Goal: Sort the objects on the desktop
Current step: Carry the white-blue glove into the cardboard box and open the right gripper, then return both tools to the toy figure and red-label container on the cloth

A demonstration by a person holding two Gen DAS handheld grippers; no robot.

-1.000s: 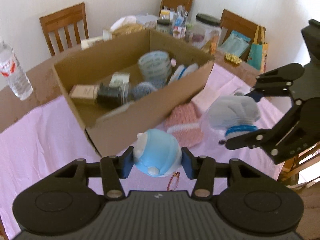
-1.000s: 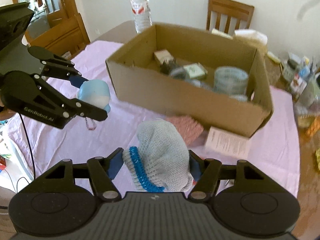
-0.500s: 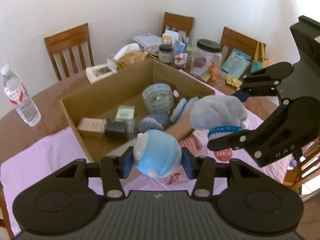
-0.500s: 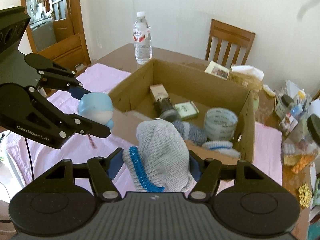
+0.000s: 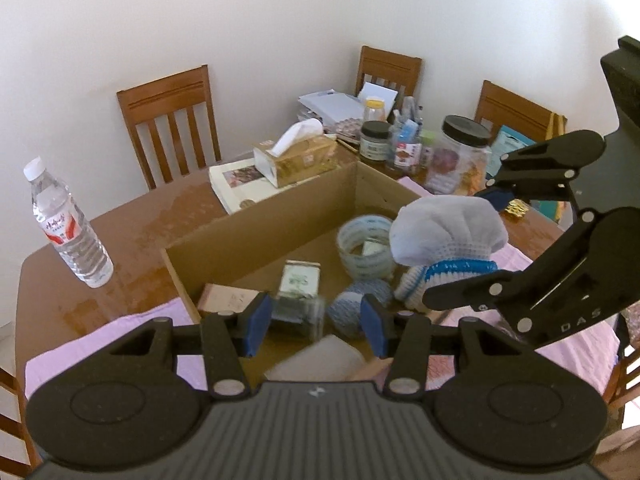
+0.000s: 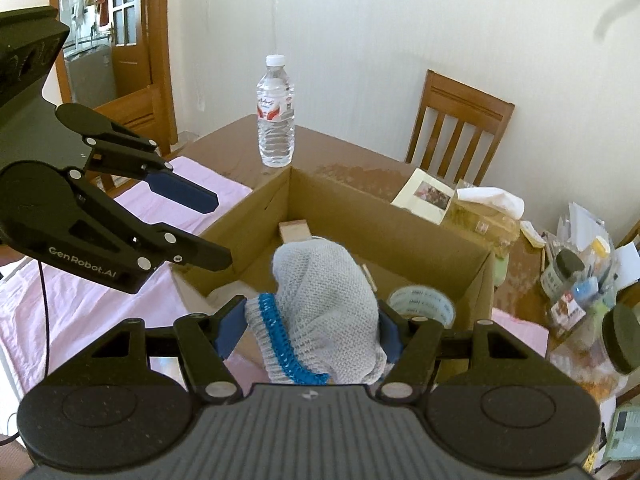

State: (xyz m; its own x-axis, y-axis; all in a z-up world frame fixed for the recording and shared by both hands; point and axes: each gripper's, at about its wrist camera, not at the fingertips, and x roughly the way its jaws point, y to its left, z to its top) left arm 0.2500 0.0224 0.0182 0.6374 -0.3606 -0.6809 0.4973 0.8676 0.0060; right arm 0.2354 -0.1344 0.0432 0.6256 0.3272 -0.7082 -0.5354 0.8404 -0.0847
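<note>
The right gripper (image 6: 312,330) is clamped on a grey knitted pouch with a blue band (image 6: 326,312), held over the open cardboard box (image 5: 260,232). At nine o'clock, the left gripper (image 5: 315,322) stands apart, empty.

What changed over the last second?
Both grippers moved up and over the cardboard box. The blue toy is gone from the left gripper: its jaws stand empty, and the toy is not in view. Unchanged: the right gripper still grips the knit hat.
</note>
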